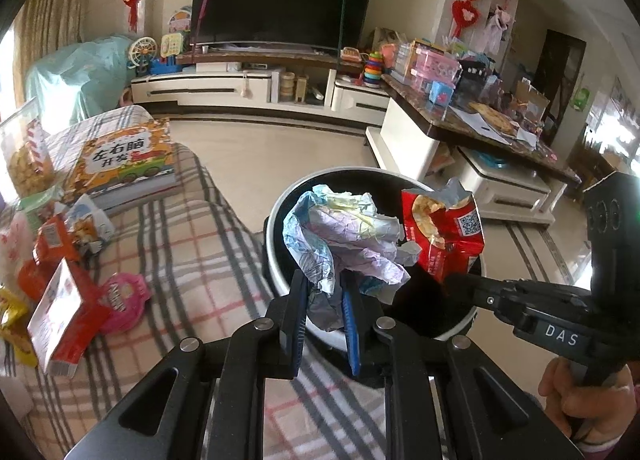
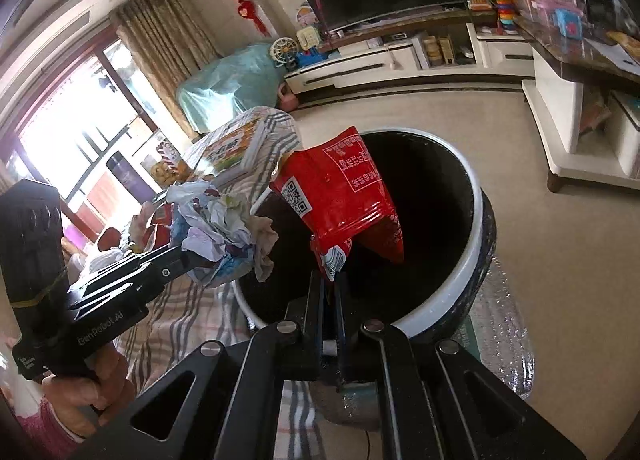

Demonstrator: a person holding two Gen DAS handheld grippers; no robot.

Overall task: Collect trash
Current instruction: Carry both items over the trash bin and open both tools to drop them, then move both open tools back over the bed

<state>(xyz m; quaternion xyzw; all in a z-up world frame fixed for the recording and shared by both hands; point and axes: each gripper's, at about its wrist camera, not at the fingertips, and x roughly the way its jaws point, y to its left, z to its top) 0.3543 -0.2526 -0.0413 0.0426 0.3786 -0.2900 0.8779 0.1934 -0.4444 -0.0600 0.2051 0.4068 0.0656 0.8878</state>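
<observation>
A round bin with a white rim [image 1: 276, 227] [image 2: 472, 260] and dark inside stands on the floor beside the plaid-covered table. My left gripper [image 1: 325, 290] is shut on a wad of crumpled paper [image 1: 344, 236] [image 2: 216, 219] and holds it over the bin's near edge. My right gripper [image 2: 330, 280] [image 1: 452, 282] is shut on the lower corner of an empty red snack bag [image 2: 340, 191] [image 1: 444, 227], which hangs above the bin's mouth. A hand [image 1: 588, 396] grips the right tool's handle.
On the plaid cloth [image 1: 192, 244] lie a picture book [image 1: 124, 163], a red-and-white carton [image 1: 64, 320], a pink wrapper [image 1: 122, 300] and several snack packs [image 1: 52, 240]. A TV stand [image 1: 240, 87] and a cluttered low table [image 1: 480, 127] flank the open floor [image 1: 280, 155].
</observation>
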